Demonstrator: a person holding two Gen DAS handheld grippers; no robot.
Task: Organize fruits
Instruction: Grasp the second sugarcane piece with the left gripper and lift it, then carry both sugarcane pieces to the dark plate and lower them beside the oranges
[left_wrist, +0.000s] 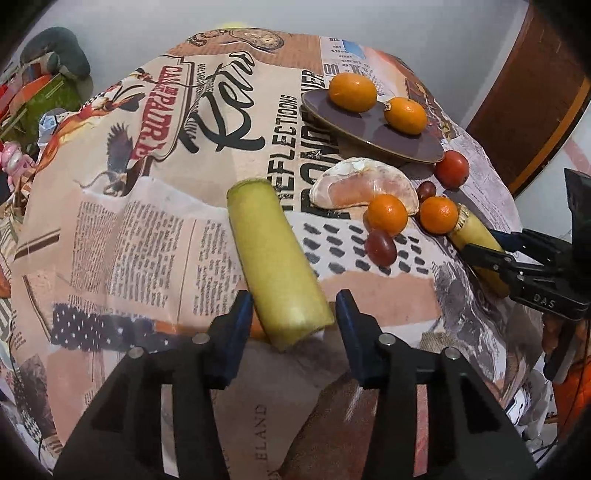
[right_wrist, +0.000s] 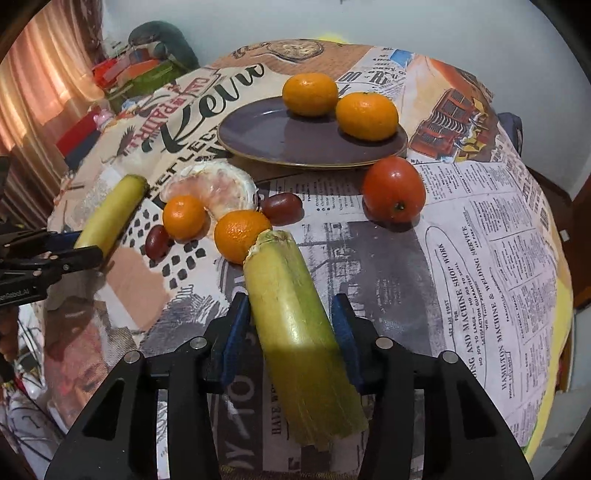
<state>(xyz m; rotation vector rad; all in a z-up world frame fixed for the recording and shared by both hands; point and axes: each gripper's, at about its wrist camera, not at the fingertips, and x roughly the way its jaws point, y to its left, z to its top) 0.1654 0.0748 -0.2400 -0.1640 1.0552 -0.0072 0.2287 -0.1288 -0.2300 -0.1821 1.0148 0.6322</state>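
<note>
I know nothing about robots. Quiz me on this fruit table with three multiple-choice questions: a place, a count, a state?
1. Where is the tomato?
A) on the tablecloth beside the plate
B) on the plate
C) held in the air

2. How many oranges lie on the plate?
A) one
B) four
C) two

3. The right claw is:
A) shut and empty
B) open around a yellowish stalk
C) shut on the tomato

A: it rests on cloth, off the plate. C: two sit there. B: a gap shows beside the stalk.
</note>
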